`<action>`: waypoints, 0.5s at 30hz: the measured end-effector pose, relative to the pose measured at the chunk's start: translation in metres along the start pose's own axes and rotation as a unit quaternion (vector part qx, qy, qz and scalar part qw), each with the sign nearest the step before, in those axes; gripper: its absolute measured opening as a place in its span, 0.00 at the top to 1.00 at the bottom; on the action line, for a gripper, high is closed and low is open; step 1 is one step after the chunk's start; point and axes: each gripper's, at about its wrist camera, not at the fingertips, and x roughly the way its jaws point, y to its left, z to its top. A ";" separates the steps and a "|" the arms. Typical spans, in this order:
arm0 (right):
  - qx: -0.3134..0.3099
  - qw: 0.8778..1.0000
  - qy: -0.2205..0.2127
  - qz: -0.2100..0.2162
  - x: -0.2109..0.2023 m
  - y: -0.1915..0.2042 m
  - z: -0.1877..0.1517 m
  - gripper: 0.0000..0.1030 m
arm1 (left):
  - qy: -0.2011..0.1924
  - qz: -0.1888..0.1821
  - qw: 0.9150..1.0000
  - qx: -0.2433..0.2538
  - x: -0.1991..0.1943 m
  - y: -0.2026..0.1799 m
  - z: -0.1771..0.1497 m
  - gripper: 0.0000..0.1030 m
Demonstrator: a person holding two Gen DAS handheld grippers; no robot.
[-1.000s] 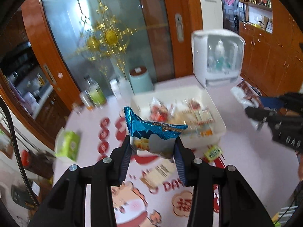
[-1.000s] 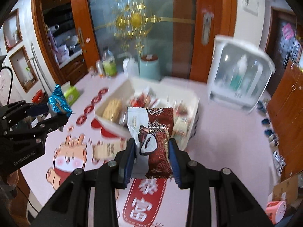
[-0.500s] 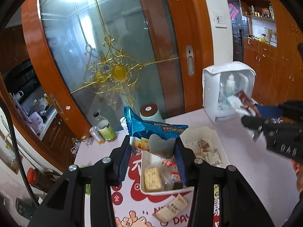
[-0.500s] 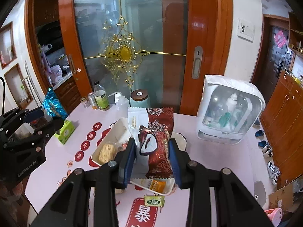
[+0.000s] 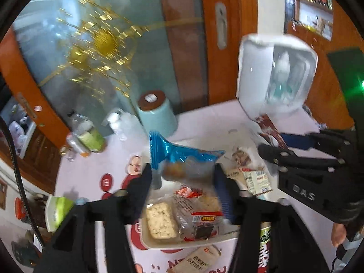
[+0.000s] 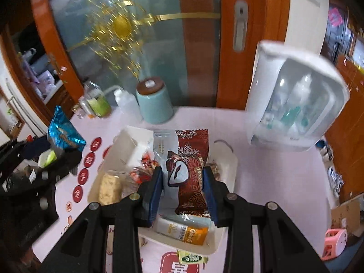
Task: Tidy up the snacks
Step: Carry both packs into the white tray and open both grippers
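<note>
Pink tabletop [image 6: 261, 159] runs back to a glass-and-wood sliding door, with bare surface between the white tray [image 6: 229, 170] and the white lidded case [image 6: 293, 95] at right. Over the tray of wrapped snacks, my left gripper [image 5: 183, 177] has just been opening: the blue snack packet [image 5: 184, 159] sits between the spread fingers, with a gap showing at the right pad. My right gripper [image 6: 183, 182] clamps the red snowflake-print packet [image 6: 193, 168] upright above the tray's middle. A mint canister [image 6: 154, 102] and bottles crowd the far edge behind the tray. Loose snack packs lie on the printed mat beside the tray's near rim.
</note>
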 end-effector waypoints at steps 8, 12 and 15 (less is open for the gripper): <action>0.051 0.996 0.070 -0.011 0.075 -0.020 -0.009 0.52 | 0.057 -0.001 0.998 0.002 0.078 -0.006 -0.024 0.19; 0.052 0.996 0.069 -0.005 0.076 -0.021 -0.014 0.42 | 0.062 -0.004 0.998 0.003 0.082 -0.003 -0.034 0.19; 0.054 0.996 0.071 0.004 0.074 -0.021 -0.014 0.42 | 0.058 0.000 0.998 0.003 0.076 0.000 -0.038 0.19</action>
